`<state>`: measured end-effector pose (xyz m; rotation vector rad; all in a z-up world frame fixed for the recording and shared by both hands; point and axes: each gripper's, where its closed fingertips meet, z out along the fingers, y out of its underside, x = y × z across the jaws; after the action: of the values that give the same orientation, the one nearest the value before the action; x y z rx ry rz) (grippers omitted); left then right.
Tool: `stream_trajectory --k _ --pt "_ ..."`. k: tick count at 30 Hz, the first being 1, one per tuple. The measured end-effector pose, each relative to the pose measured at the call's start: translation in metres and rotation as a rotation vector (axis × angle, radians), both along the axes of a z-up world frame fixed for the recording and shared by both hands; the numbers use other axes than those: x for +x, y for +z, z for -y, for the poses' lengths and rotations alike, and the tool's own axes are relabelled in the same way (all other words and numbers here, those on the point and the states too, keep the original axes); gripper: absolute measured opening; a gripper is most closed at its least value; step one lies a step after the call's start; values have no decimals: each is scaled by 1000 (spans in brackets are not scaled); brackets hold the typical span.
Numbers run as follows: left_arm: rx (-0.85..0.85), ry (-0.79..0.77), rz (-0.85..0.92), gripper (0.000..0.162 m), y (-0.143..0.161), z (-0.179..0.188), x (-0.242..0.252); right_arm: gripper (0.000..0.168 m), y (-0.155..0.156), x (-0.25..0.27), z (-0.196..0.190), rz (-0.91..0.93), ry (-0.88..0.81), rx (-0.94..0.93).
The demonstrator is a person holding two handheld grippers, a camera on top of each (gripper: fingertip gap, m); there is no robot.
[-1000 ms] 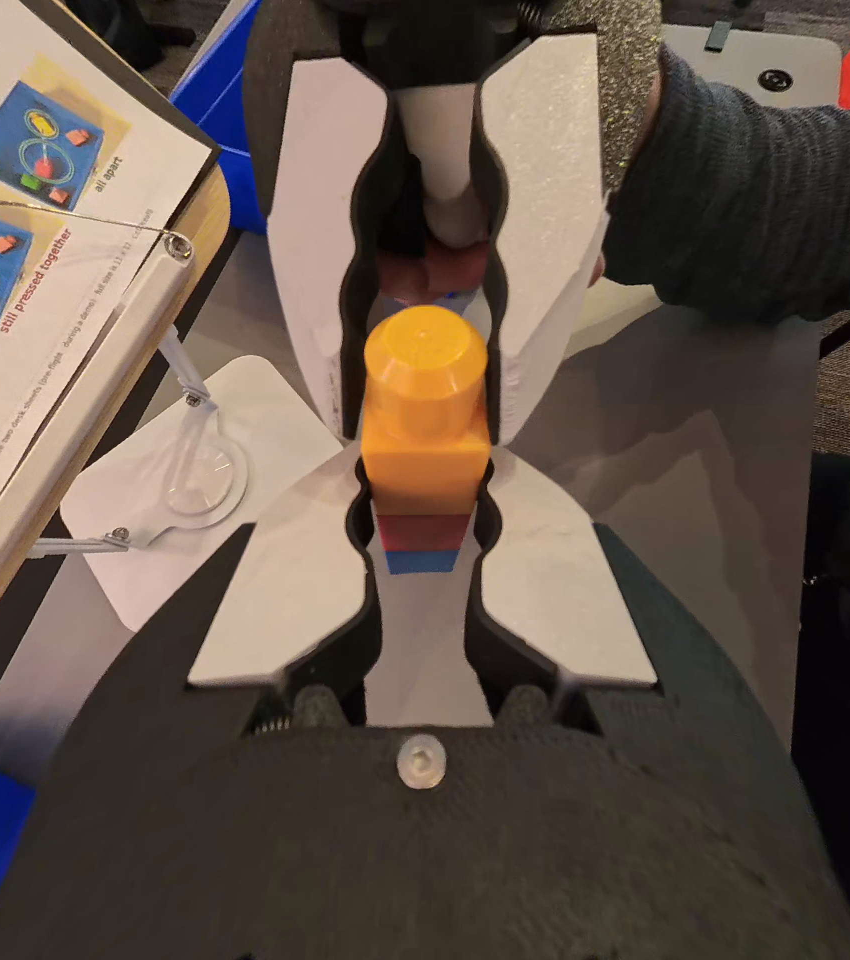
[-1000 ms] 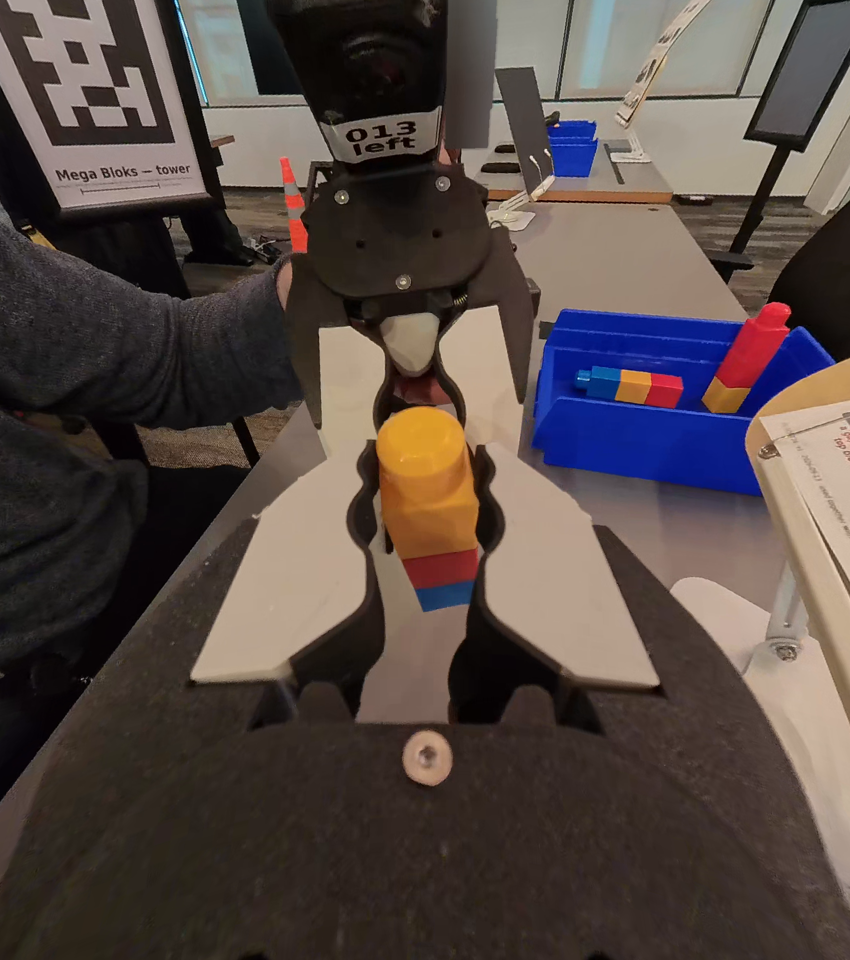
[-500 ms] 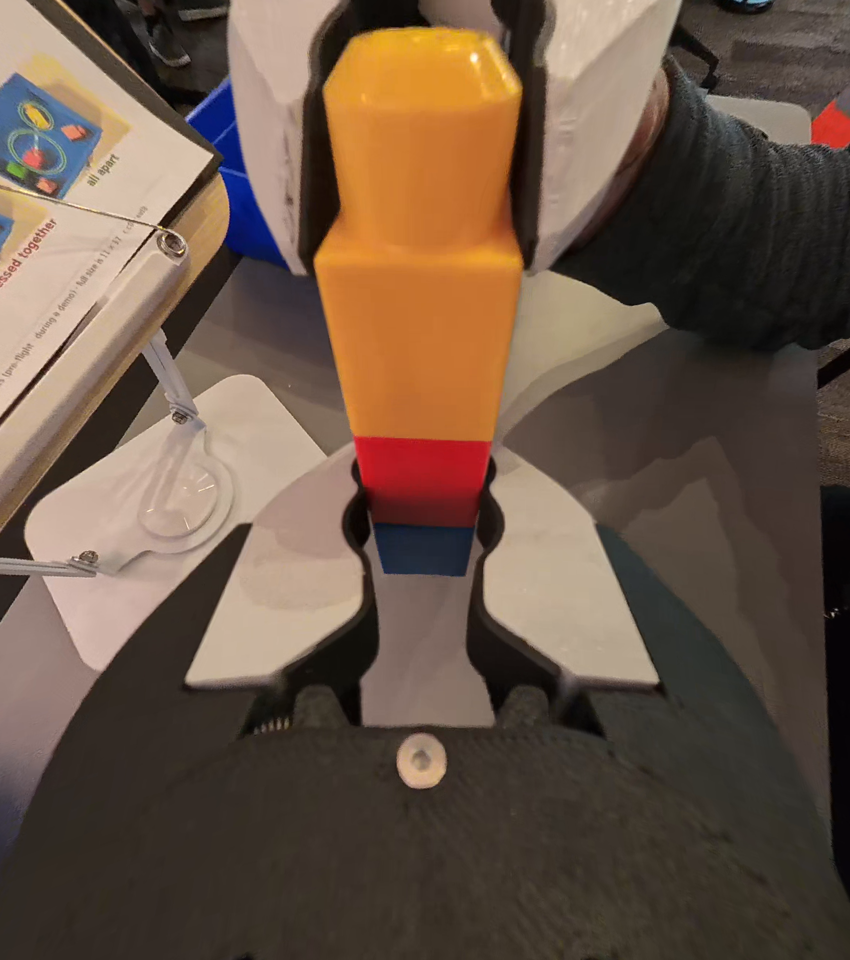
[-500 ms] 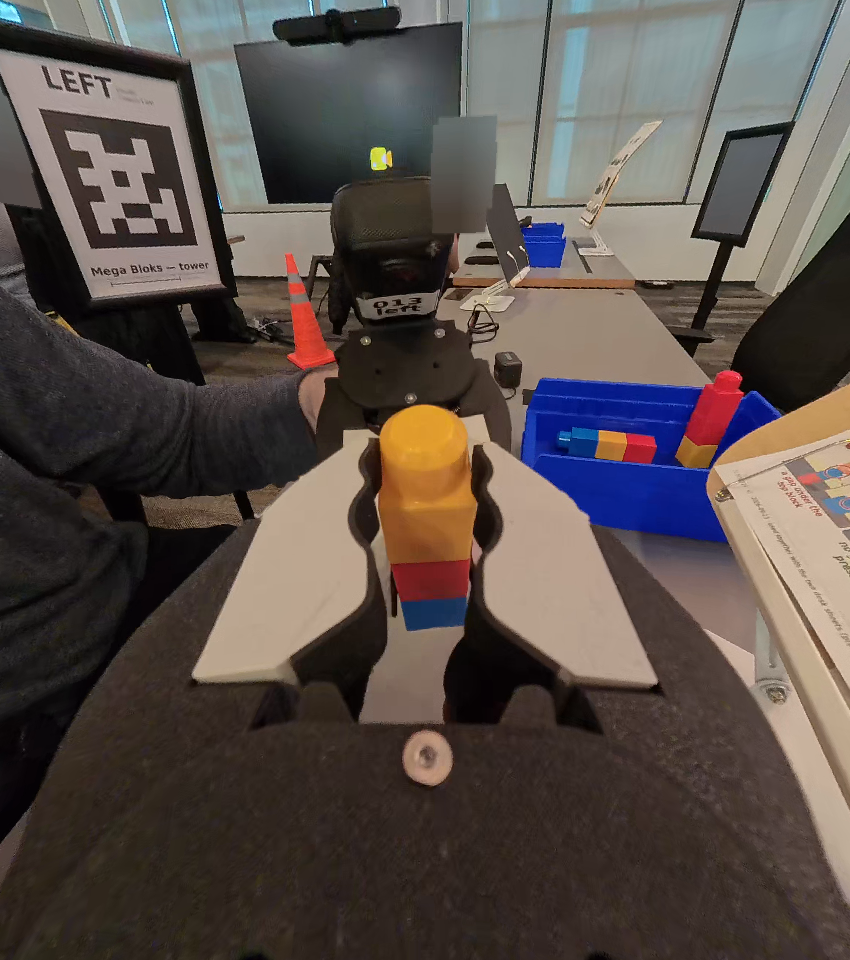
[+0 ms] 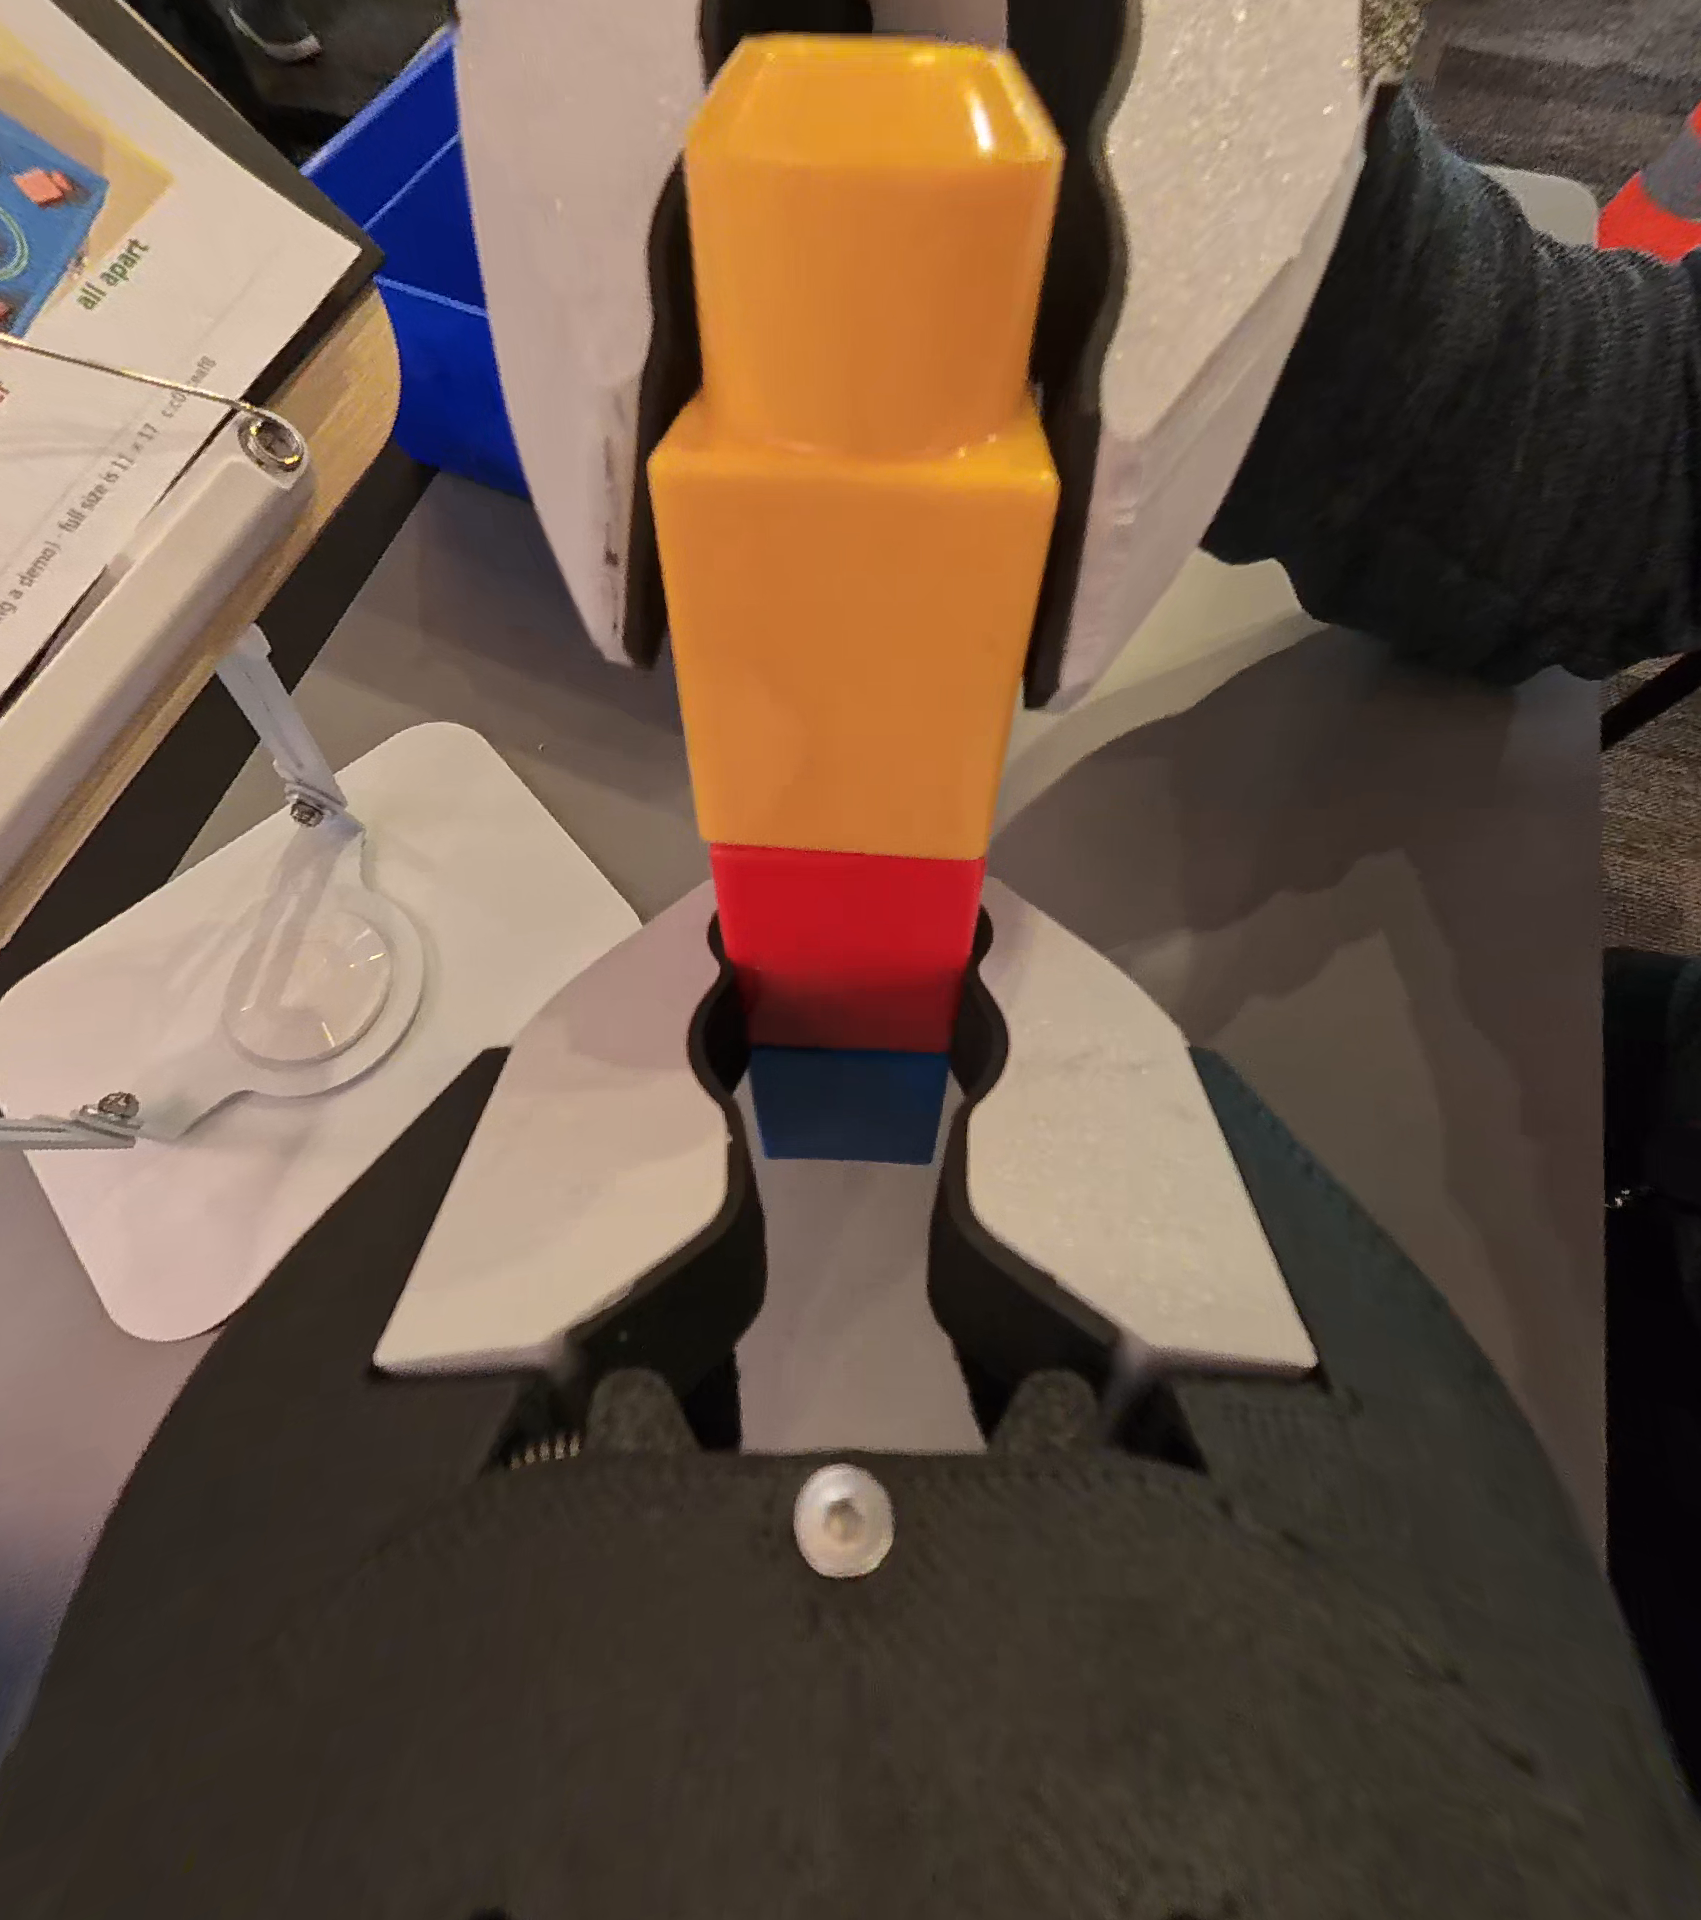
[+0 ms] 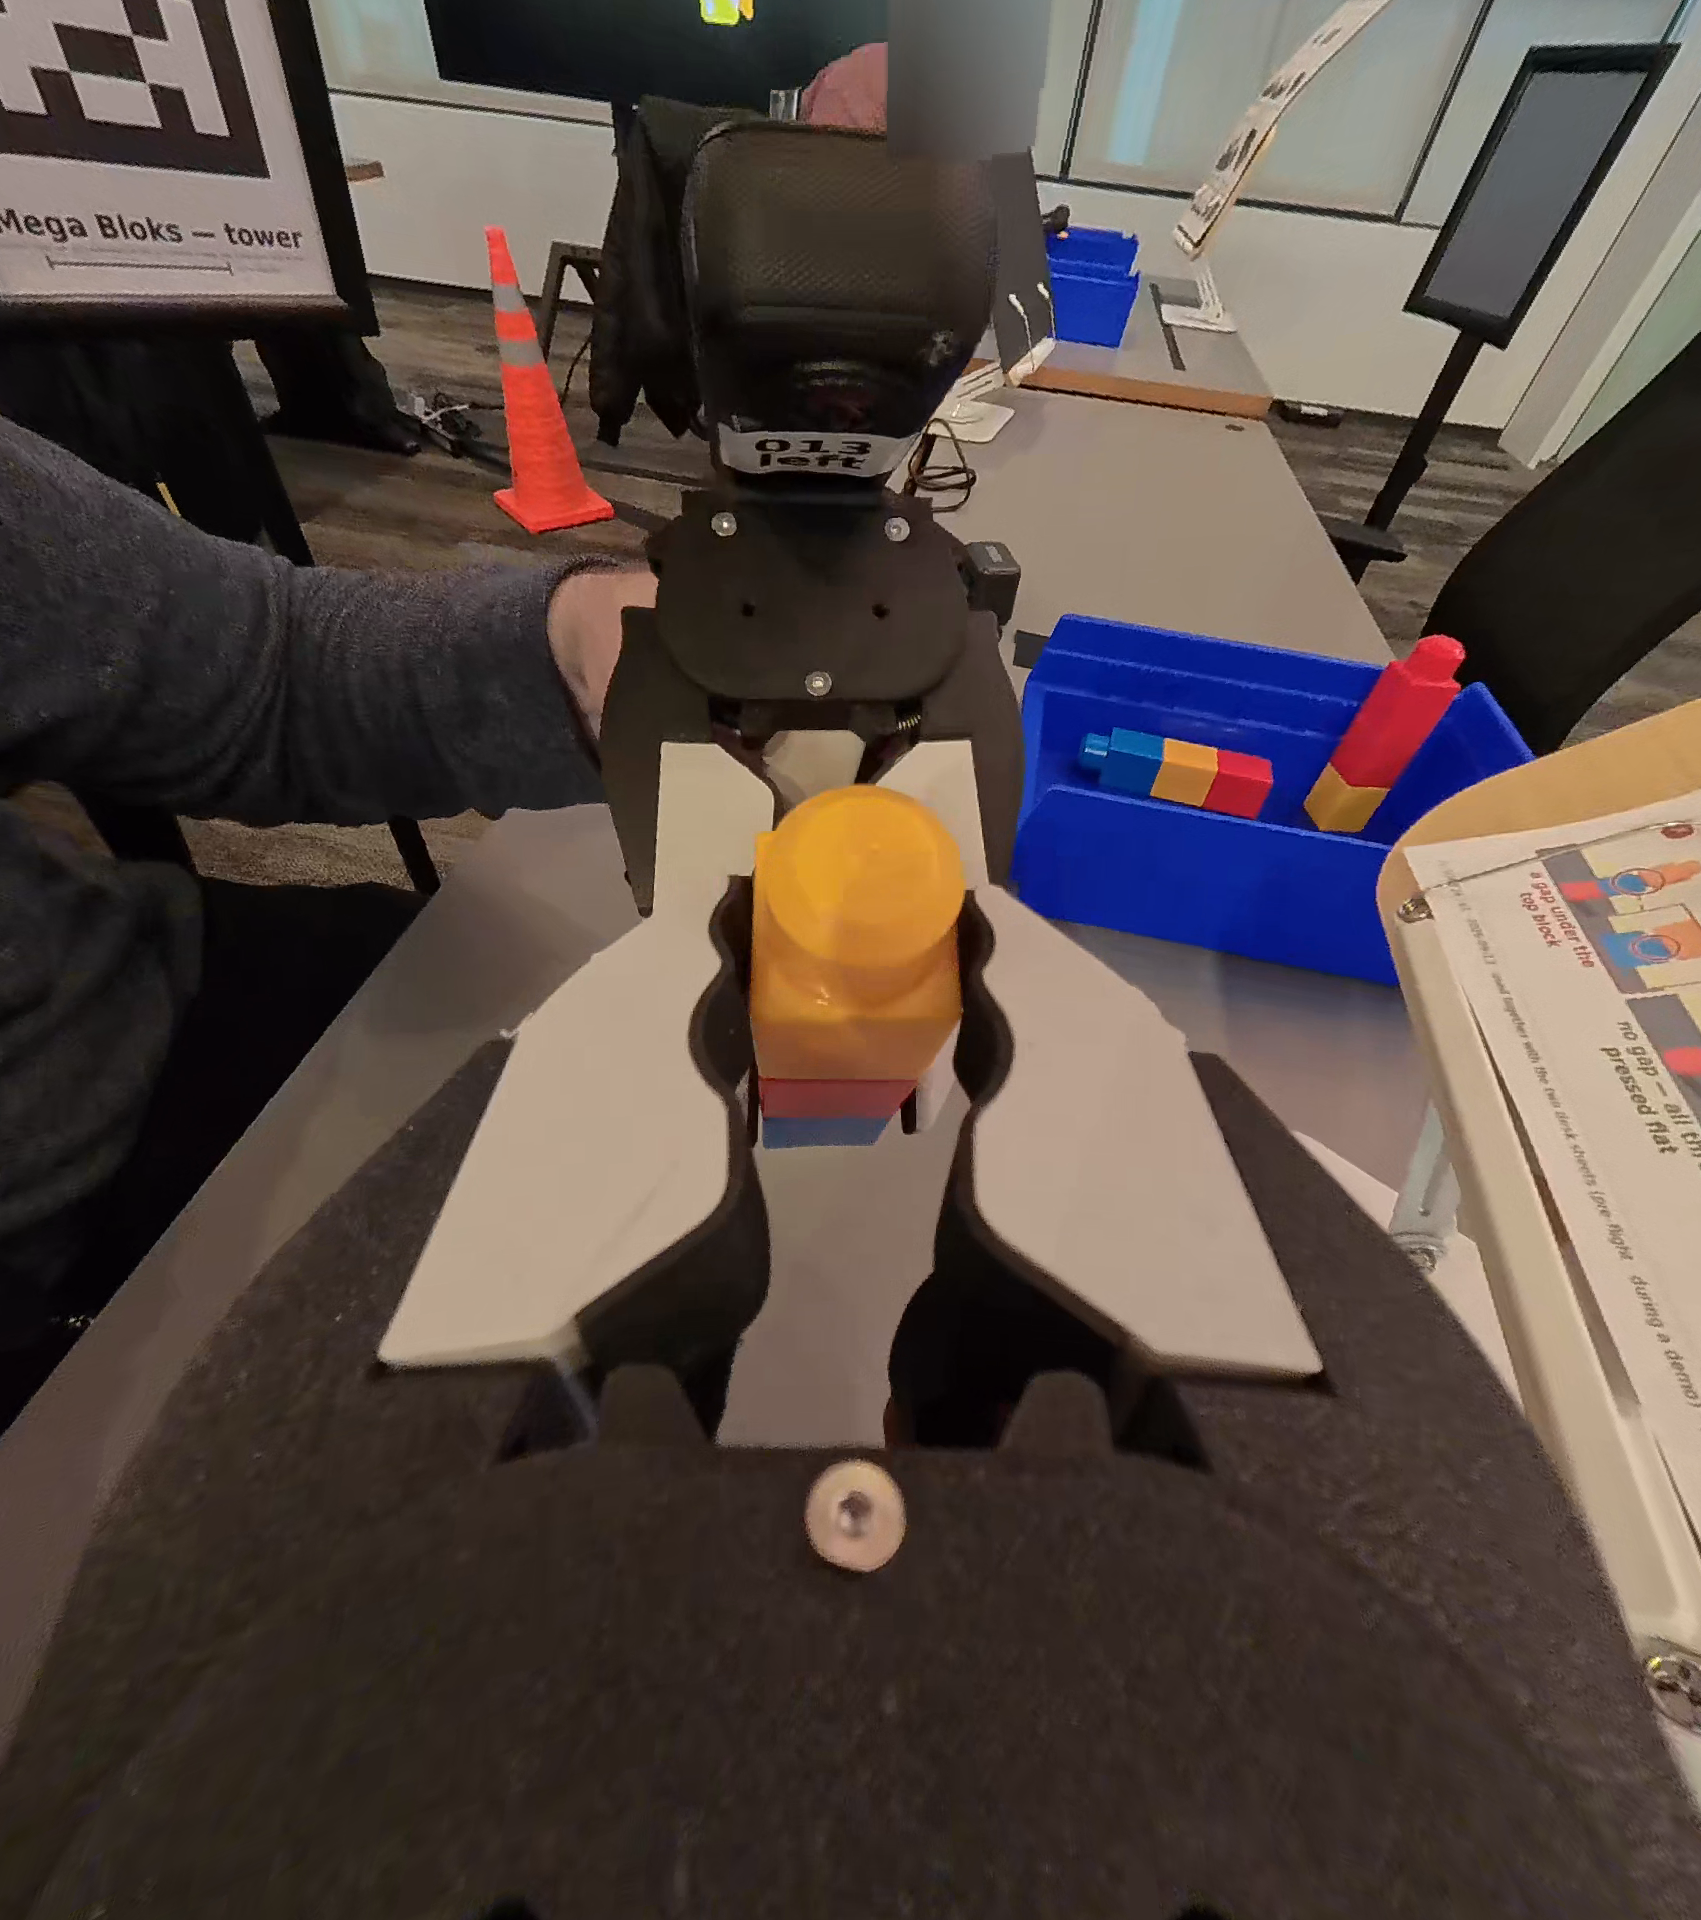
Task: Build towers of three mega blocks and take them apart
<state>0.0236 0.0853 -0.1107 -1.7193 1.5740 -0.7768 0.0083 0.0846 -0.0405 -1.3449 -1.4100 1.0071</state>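
Item, one three-block tower [image 5: 851,665]: you are holding its red and blue base in the left claw [image 5: 846,1023] while the right claw [image 6: 854,1023] is clamping the orange top; pull straight apart.

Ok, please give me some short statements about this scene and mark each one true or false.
1. The orange block is joined directly to the red block. True.
2. The blue bin is empty. False: two block stacks are in it.
3. The left gripper grips the orange block. False: it grips the red block; the right gripper holds the orange one.
4. A traffic cone stands on the floor. True.
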Motion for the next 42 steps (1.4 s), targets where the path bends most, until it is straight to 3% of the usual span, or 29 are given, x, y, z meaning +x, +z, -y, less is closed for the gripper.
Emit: stream_trajectory --k 4,9,16,19,21,24,28,33,38,40,42 --pt "34 21 -108 36 -19 -3 -11 36 37 16 -5 -208 -22 -86" --pt "5 26 -68 36 -18 0 -11 36 46 76 -38 -151 -249 -11" --pt "-3 30 -60 36 -24 0 -7 36 -9 247 -112 85 -814 -109" --pt "0 26 -42 36 -22 1 -1 64 -38 313 -129 145 -1030 -180" --pt "-3 30 -26 36 -20 1 3 66 -45 332 -131 162 -1093 -199" --pt "-14 32 2 36 -18 -1 11 60 -23 302 -121 131 -981 -121" --pt "-21 32 28 36 -12 -3 18 53 12 185 -72 35 -493 -53" --pt "-9 28 27 36 -3 -1 20 54 0 66 -17 112 -102 -15" --pt "8 29 45 36 6 0 20 53 -32 13 -2 197 -3 -48" --pt "18 34 32 36 5 -1 18 36 -28 4 1 156 21 -49" --pt "5 23 59 36 8 0 17 35 -26 2 2 137 27 -48"
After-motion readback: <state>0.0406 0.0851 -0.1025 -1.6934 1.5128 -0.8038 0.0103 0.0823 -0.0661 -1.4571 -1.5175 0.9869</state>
